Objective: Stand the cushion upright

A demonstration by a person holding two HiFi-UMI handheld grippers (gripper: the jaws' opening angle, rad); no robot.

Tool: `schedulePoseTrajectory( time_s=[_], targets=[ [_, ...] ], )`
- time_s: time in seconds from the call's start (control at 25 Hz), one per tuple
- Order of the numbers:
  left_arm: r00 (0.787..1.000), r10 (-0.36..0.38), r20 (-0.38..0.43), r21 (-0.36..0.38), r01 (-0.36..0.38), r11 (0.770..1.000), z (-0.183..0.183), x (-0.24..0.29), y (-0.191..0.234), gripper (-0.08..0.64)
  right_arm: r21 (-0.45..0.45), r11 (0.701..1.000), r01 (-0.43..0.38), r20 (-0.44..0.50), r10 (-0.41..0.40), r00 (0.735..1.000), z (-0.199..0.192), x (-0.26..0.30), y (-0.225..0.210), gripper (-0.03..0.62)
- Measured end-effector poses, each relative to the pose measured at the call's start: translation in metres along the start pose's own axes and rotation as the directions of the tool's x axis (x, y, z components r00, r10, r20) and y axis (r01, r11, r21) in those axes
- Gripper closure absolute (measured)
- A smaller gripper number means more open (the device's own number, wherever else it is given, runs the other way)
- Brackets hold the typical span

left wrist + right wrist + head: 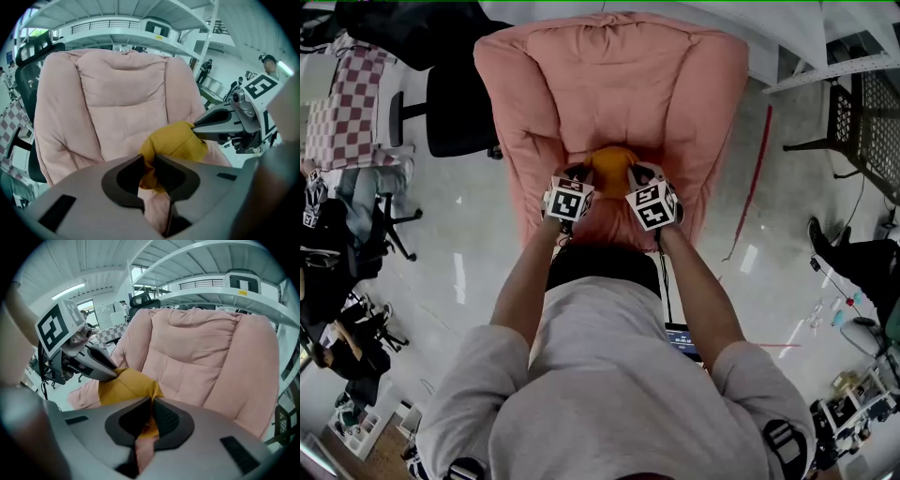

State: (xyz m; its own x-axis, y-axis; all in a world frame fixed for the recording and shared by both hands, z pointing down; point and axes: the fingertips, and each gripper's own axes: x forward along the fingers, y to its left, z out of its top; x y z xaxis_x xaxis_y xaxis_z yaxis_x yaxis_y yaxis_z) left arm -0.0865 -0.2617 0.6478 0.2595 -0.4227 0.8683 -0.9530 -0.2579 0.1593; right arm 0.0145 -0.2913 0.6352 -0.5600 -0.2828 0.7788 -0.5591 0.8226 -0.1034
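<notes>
Over the seat of a pink padded armchair (609,75), the head view shows a mustard-yellow fabric cushion (612,167) between the two tools. The left gripper (581,176) is on its left side and the right gripper (636,175) on its right. Both arms reach forward and down together. A two-sided hold like this probably keeps the soft cushion from folding or twisting while it is positioned. The cushion sits low in front of the backrest, which looks like the surface it is meant to lean on.

From the left gripper view, the left gripper (151,172) has its fingers (126,180) closed on a bunched fold of the cushion (176,138), with yellow cloth squeezed in the narrow gap between them. The right gripper (196,127) bites the far corner. Behind them the armchair (122,89) faces the camera squarely, so the cushion is lined up with the middle of the backrest.

From the right gripper view, the right gripper (151,416) has its fingers (168,420) nearly together, pinching a thin edge of the cushion (124,385). The left gripper (111,372) clamps the opposite corner. The fabric puffs up between the two grips, so the cushion seems to hang from its upper corners. Gravity should then pull its body downward into a standing pose. No view shows whether its bottom edge touches the seat.
</notes>
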Motion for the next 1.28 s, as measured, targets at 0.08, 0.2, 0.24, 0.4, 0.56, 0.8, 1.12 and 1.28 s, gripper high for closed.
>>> schedulePoseTrajectory(
  time_s=[0.08,0.2,0.24,0.4,0.56,0.8,1.12,1.28],
  targets=[
    [1.0,0.005,0.001,-0.008,-0.005,1.0,0.006,0.002,0.005,0.467,0.002,1.0,-0.002,0.009,0.002,1.0,0.007,0.003,-0.005,0.563],
    [1.0,0.011,0.008,-0.022,-0.01,1.0,0.015,0.008,0.012,0.469,0.001,1.0,-0.005,0.024,0.005,1.0,0.014,0.009,-0.012,0.563],
    [1.0,0.013,0.012,-0.026,-0.013,1.0,0.018,0.009,0.015,0.469,0.002,1.0,-0.008,0.027,0.008,1.0,0.017,0.011,-0.015,0.563],
    [1.0,0.016,0.024,-0.035,-0.016,0.999,0.03,0.015,0.025,0.469,0.01,1.0,-0.012,0.033,0.011,0.999,0.027,0.018,-0.024,0.563],
    [0.999,0.016,0.043,-0.041,-0.014,0.999,0.043,0.022,0.031,0.469,0.013,1.0,-0.006,0.035,0.005,0.999,0.032,0.025,-0.037,0.563],
    [0.997,0.027,0.07,-0.046,-0.024,0.999,0.06,0.032,0.04,0.469,0.025,1.0,0.011,0.036,-0.012,0.999,0.041,0.035,-0.053,0.563],
    [0.996,0.031,0.087,-0.073,-0.024,0.997,0.082,0.044,0.055,0.469,0.048,0.999,0.026,0.05,-0.028,0.998,0.056,0.049,-0.074,0.563],
    [0.995,0.038,0.087,-0.086,-0.03,0.996,0.09,0.051,0.063,0.469,0.069,0.997,0.032,0.044,-0.036,0.998,0.06,0.057,-0.081,0.563]
  ],
)
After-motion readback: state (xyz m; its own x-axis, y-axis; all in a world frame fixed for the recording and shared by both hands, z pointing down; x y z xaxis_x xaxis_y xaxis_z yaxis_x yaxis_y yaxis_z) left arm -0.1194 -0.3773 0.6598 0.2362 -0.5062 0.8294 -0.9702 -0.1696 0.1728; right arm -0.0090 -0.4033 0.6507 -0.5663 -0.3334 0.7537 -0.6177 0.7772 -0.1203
